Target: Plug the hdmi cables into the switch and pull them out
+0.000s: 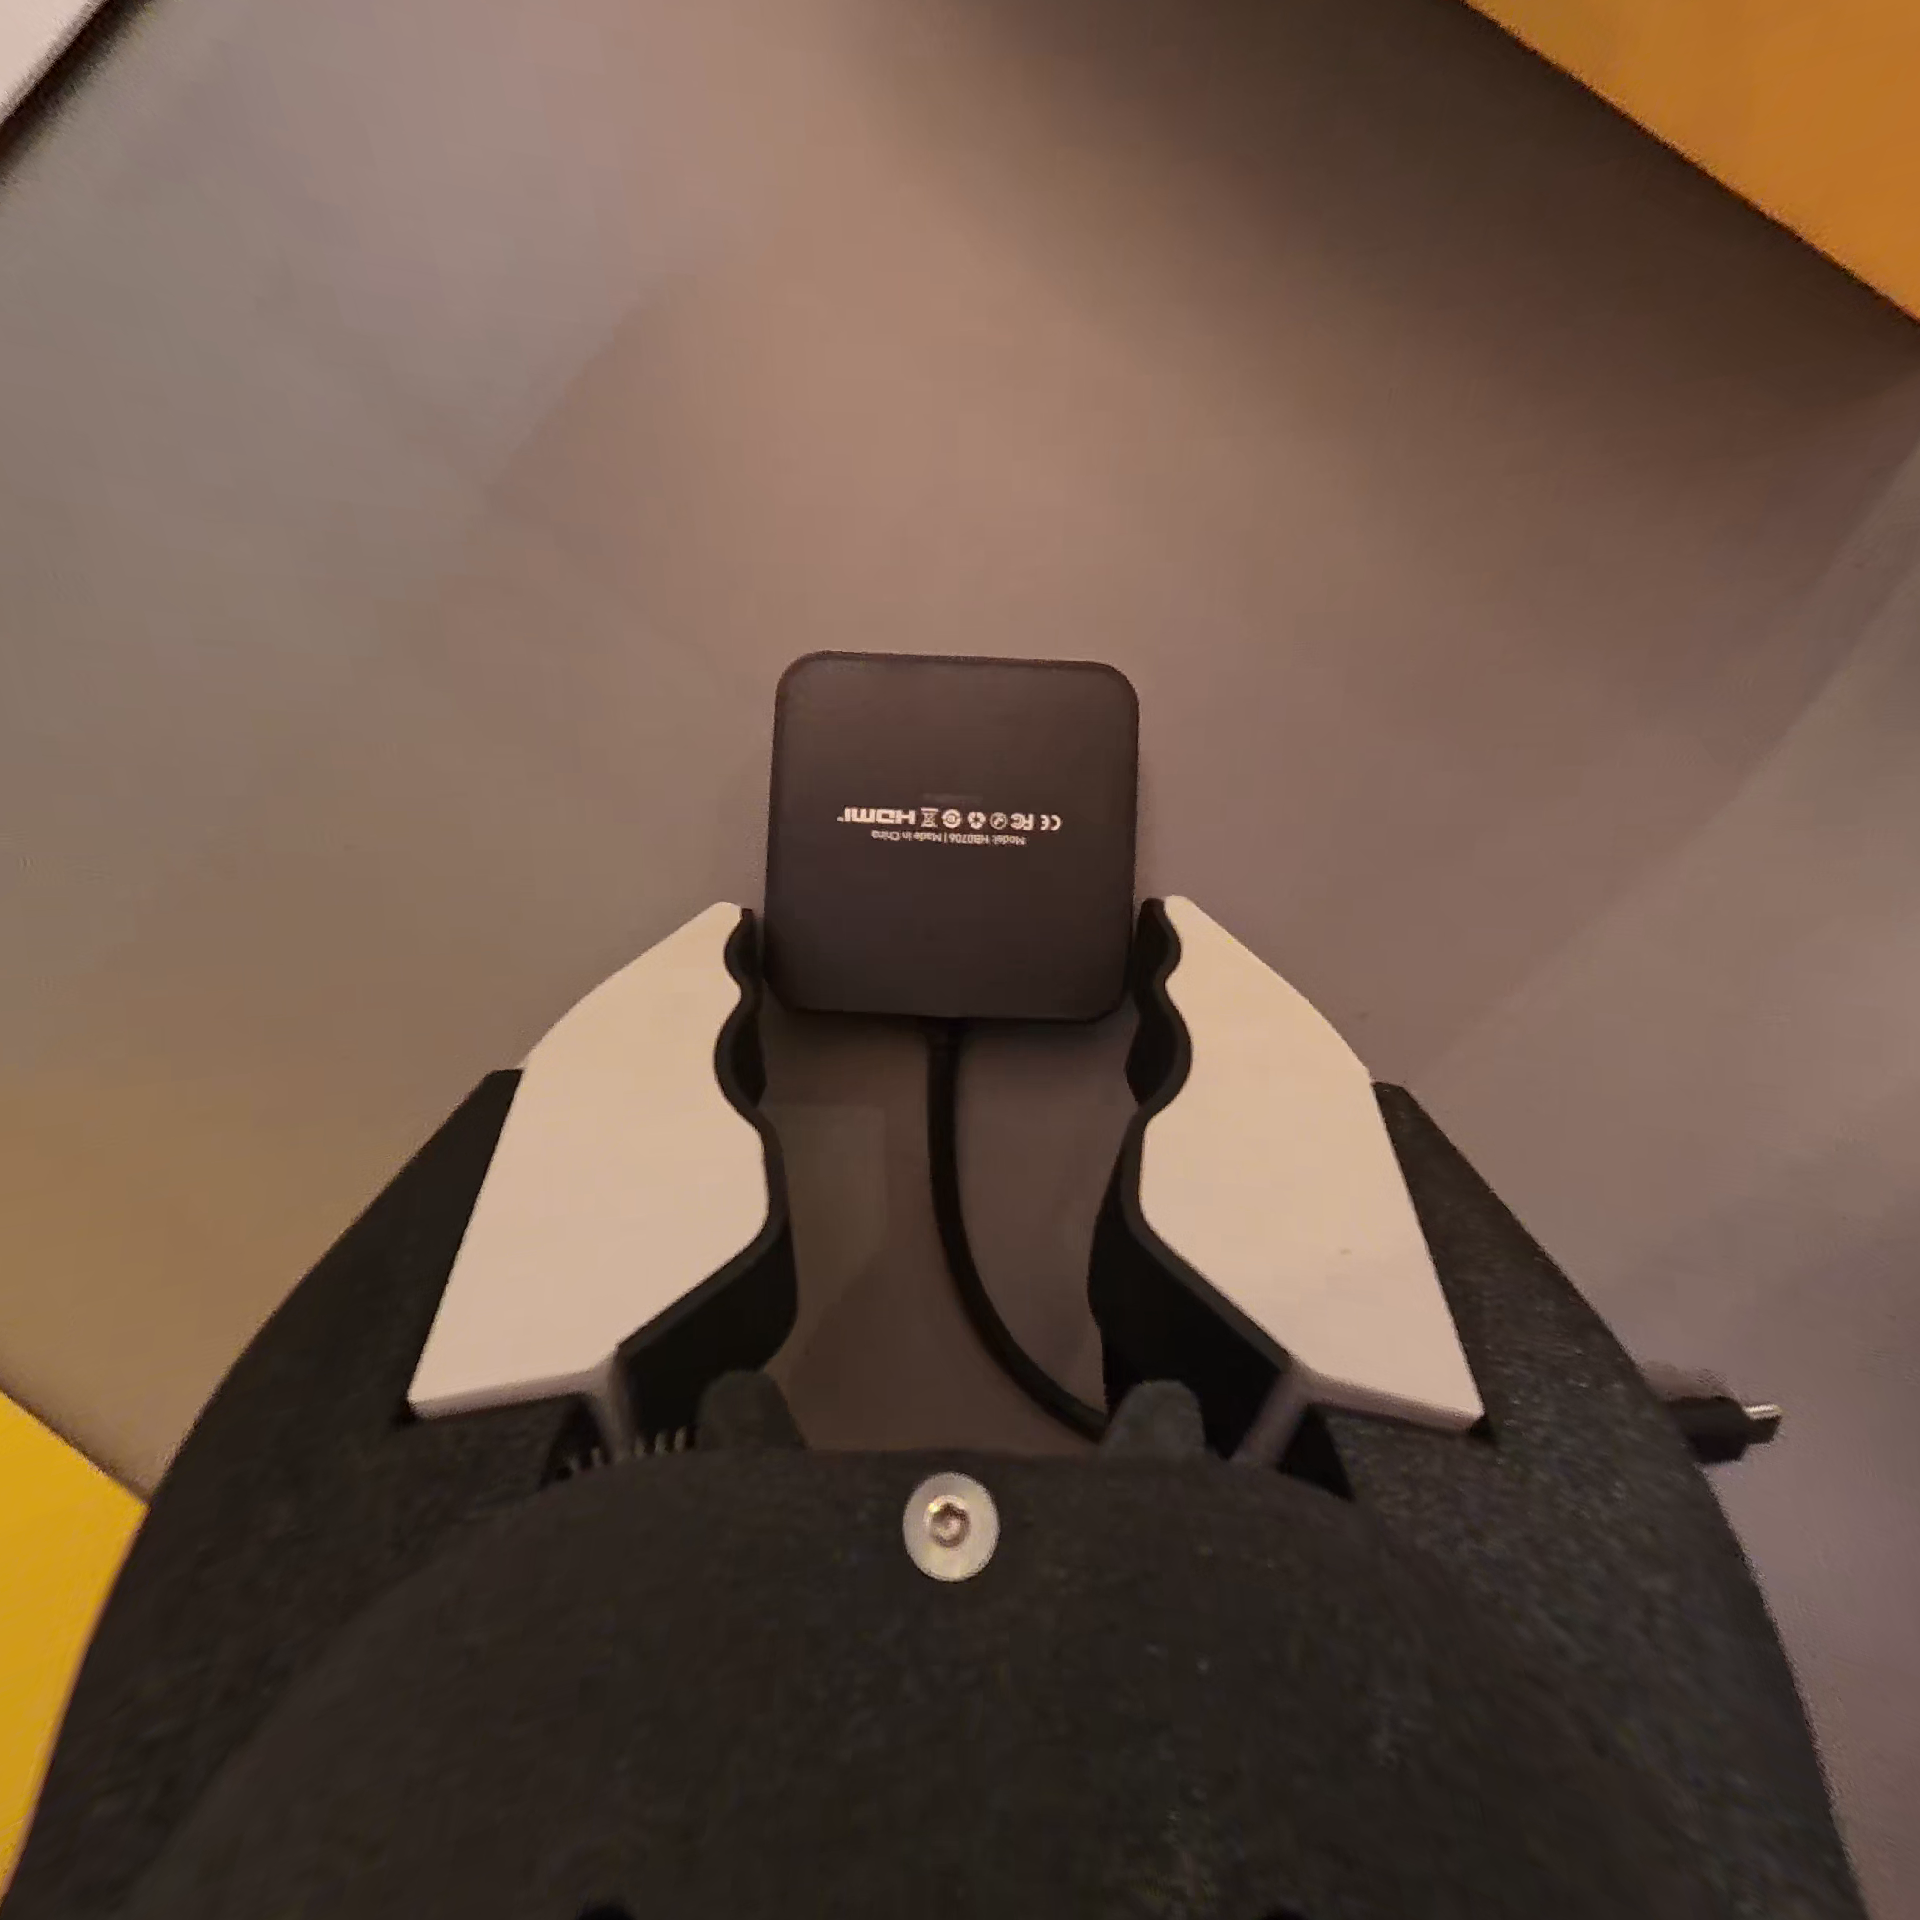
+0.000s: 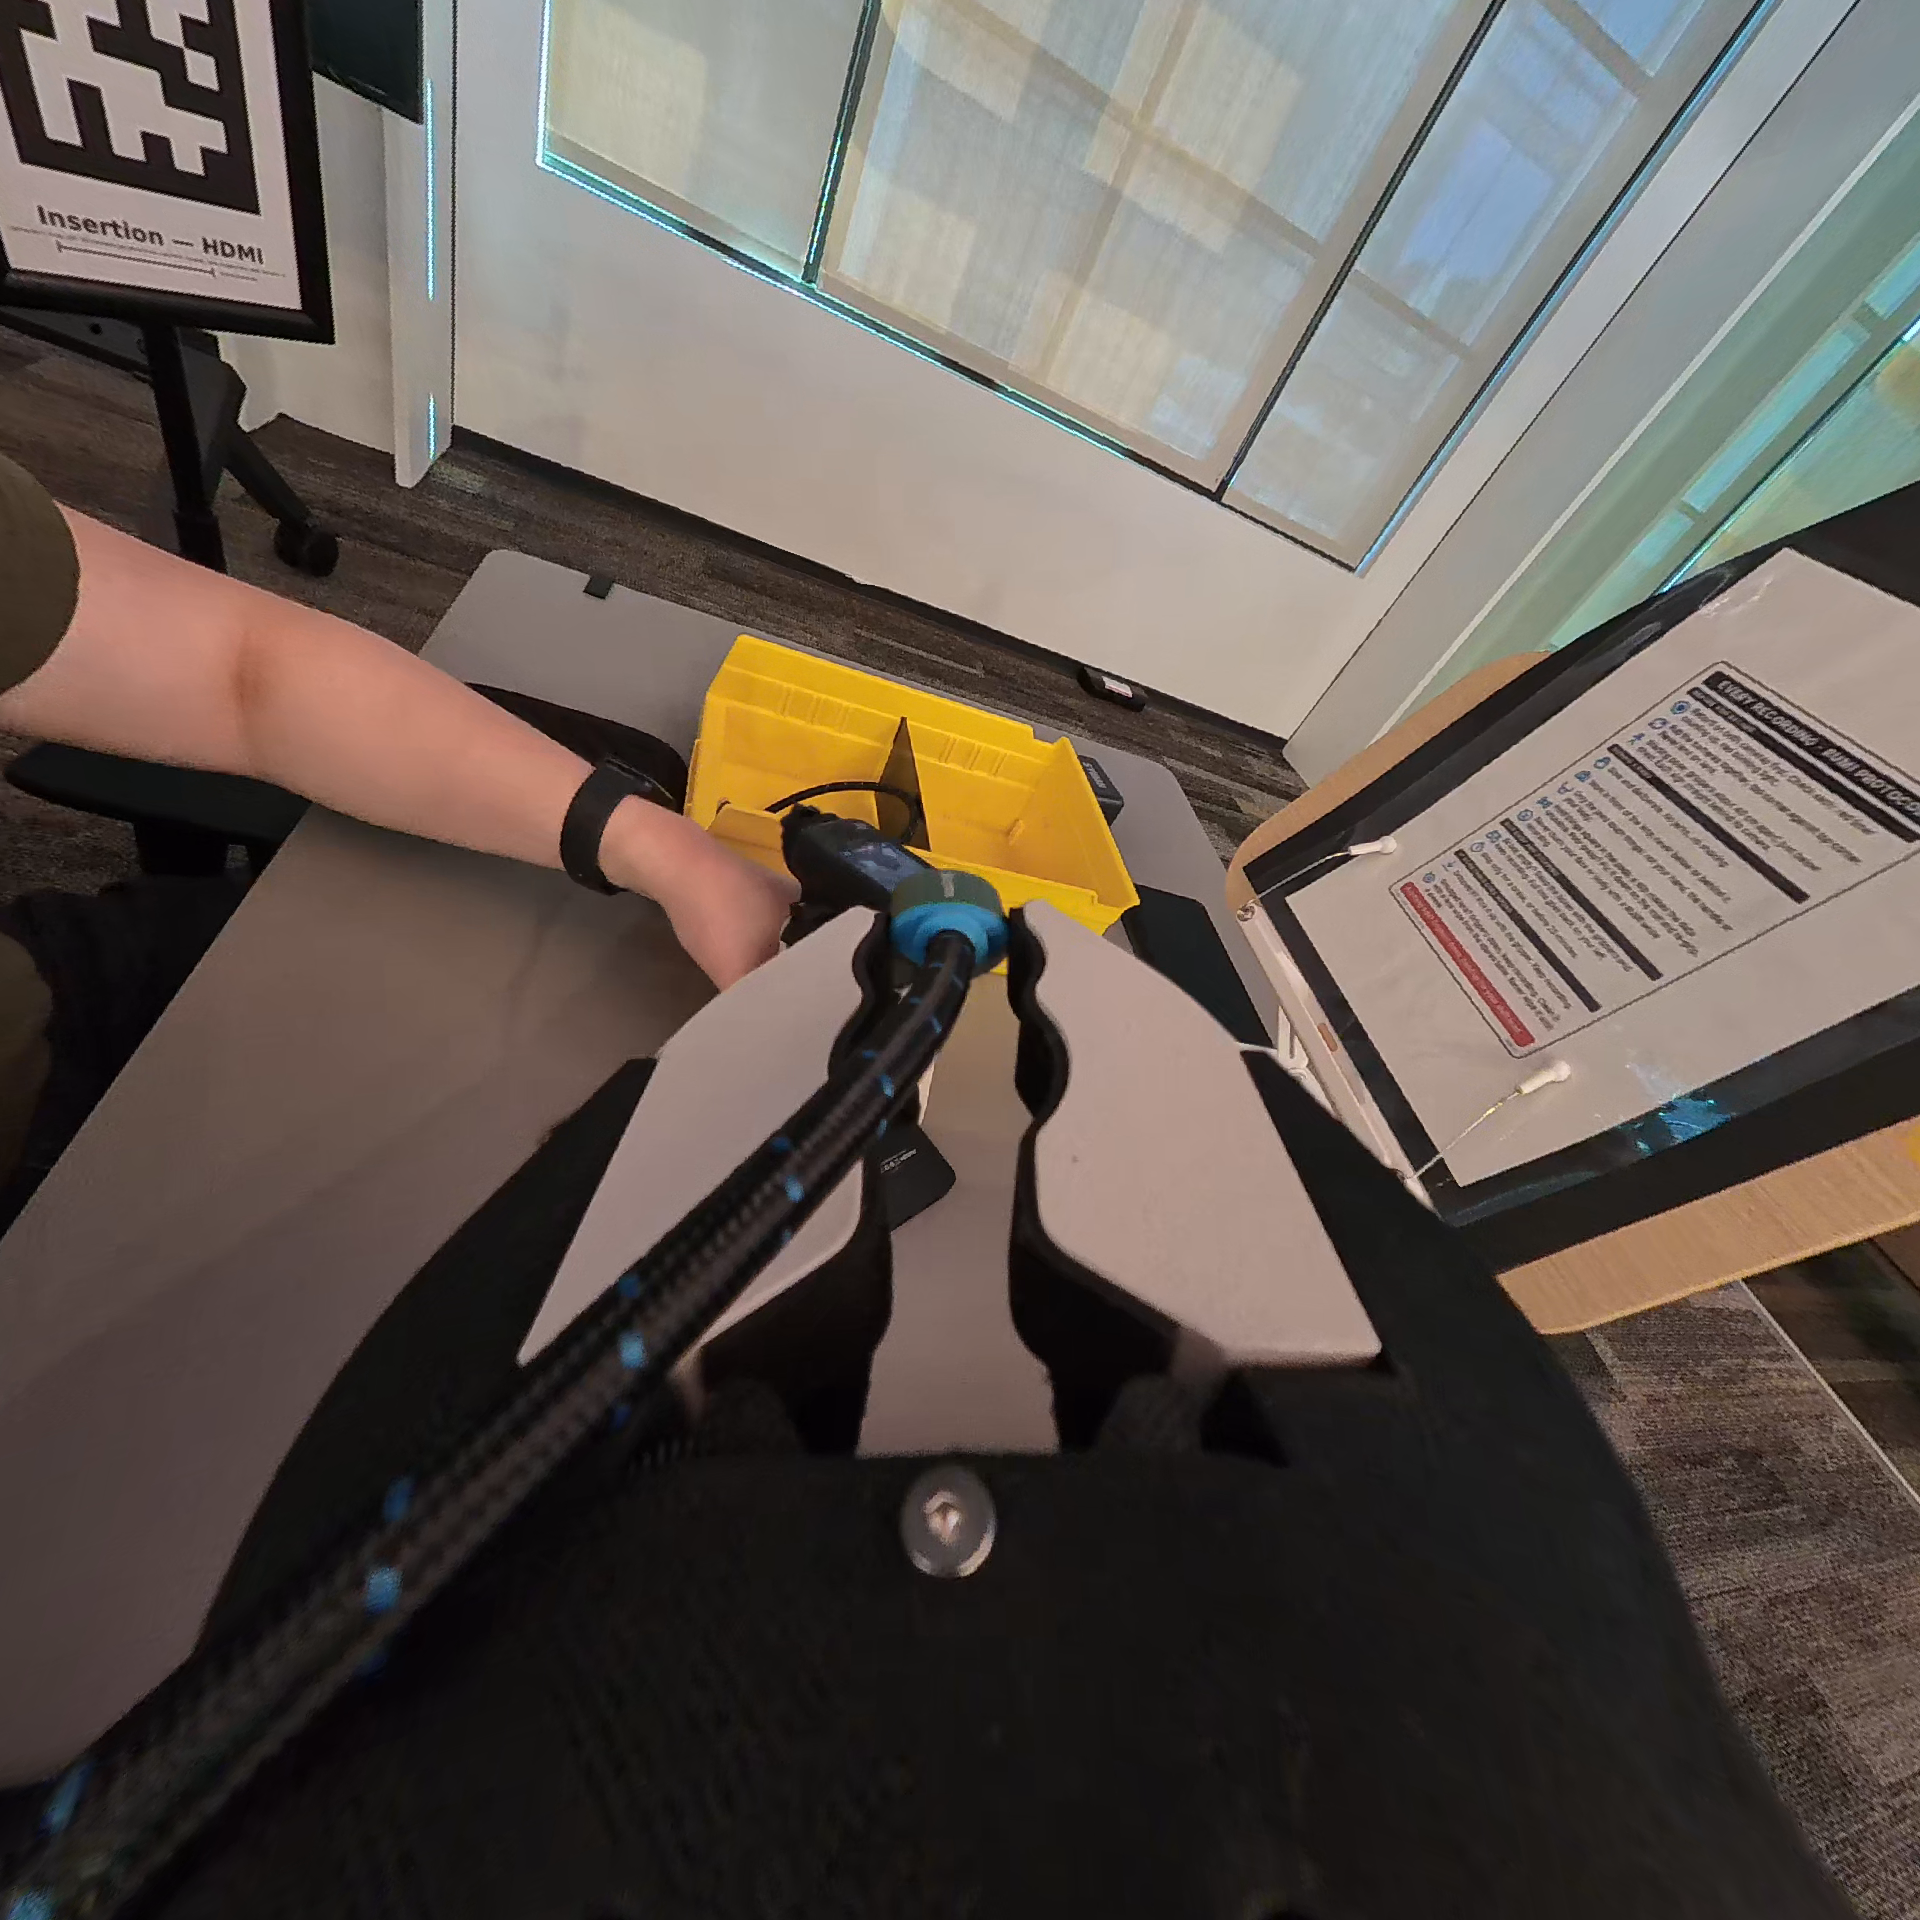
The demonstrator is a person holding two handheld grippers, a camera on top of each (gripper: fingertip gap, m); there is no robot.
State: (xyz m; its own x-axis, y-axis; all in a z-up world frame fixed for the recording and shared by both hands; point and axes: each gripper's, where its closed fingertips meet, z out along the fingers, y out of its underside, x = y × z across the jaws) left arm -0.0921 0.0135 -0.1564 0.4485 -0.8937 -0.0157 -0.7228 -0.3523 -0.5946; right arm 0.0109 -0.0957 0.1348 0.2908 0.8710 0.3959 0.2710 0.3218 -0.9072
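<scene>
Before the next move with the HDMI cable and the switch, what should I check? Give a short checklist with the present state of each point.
1. Left gripper around the switch: fingers flank its near corners; firm contact cannot tell.
2. Switch flat on the grey table: ok.
3. Right gripper holds the braided cable: ok, gripped near its blue collar.
4. Plug aligned with a switch port: cannot tell, ports hidden.
5. Yellow bin right behind the plug: not ok.
</scene>
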